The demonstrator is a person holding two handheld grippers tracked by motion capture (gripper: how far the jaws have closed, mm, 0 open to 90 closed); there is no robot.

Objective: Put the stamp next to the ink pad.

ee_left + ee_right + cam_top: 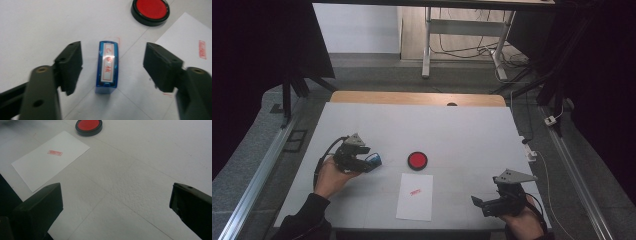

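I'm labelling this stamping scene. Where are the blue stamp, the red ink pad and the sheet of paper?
blue stamp (107, 67): left gripper view, on its labelled top face.
red ink pad (417, 160): high view, on the red centre.
sheet of paper (42, 167): right gripper view, on blank paper below the red imprint.

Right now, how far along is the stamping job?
Done, by the look of it: the paper carries a red imprint, and the blue stamp stands on the table left of the red ink pad. In hand: the left gripper straddles the stamp, pads clear. The right gripper is open, holding nothing. Left: probably only drawing back.
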